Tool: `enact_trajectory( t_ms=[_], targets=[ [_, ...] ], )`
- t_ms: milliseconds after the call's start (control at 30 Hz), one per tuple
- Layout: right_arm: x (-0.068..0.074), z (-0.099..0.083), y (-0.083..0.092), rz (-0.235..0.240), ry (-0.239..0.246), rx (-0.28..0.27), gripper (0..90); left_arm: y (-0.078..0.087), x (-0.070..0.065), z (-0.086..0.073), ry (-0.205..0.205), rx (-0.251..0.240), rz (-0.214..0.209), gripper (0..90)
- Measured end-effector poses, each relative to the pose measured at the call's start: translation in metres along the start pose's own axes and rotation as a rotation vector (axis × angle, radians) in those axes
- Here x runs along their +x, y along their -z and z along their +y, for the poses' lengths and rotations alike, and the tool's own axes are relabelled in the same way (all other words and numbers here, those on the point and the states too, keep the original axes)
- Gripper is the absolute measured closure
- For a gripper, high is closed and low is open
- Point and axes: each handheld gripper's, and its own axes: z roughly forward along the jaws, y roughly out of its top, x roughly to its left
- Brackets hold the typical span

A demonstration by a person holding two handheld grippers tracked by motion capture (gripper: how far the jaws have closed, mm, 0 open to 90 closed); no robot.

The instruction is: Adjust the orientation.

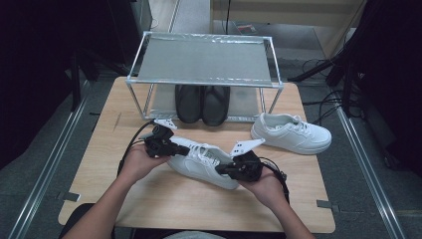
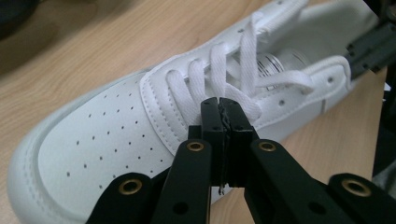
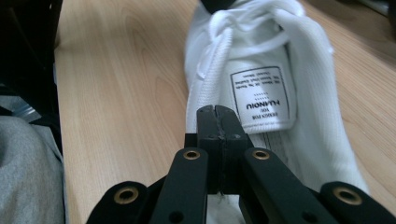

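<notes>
A white sneaker (image 1: 204,163) lies on the surface (image 1: 149,199). The left tongs (image 2: 219,103) sit together at its laces, the right tongs (image 3: 217,111) together at its heel opening.

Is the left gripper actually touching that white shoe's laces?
Touching. In the left gripper view the shut jaws of the left gripper press against the laces of the white shoe, with no gap visible.

the white sneaker's (image 3: 261,93) tongue label (image 3: 259,95), seen upside down, reads "huanqiu"; its smaller lines are illegible.
</notes>
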Motion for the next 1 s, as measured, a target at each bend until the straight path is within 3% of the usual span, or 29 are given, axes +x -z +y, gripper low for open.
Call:
enact_trajectory(
  t_ms=[133, 200, 267, 433, 600, 767, 1000],
  targets=[
    [0.001, 0.001, 0.0, -0.005, 0.009, 0.002, 90.0, 0.0, 0.001, 0.0, -0.007, -0.007, -0.001, 89.8],
    [-0.002, 0.002, 0.001, -0.016, -0.005, 0.004, 90.0, 0.004, -0.003, 0.0, -0.026, -0.012, 0.016, 89.7],
    [-0.006, 0.002, 0.004, -0.039, -0.013, 0.008, 90.0, 0.008, -0.008, 0.0, -0.032, -0.03, 0.006, 89.7],
    [-0.017, 0.003, 0.013, -0.055, -0.032, -0.035, 90.0, 0.009, -0.018, -0.004, -0.053, -0.019, 0.012, 89.5],
    [-0.029, 0.005, 0.02, -0.084, -0.047, -0.06, 90.0, 0.008, -0.019, -0.011, -0.045, 0.019, 0.021, 88.3],
    [-0.043, 0.006, 0.021, -0.098, -0.066, -0.061, 90.0, 0.01, -0.019, -0.019, -0.02, 0.012, 0.019, 88.8],
    [-0.055, 0.008, 0.009, -0.091, -0.073, -0.031, 90.0, 0.0, -0.023, -0.03, -0.015, 0.05, 0.039, 88.8]
  ],
)
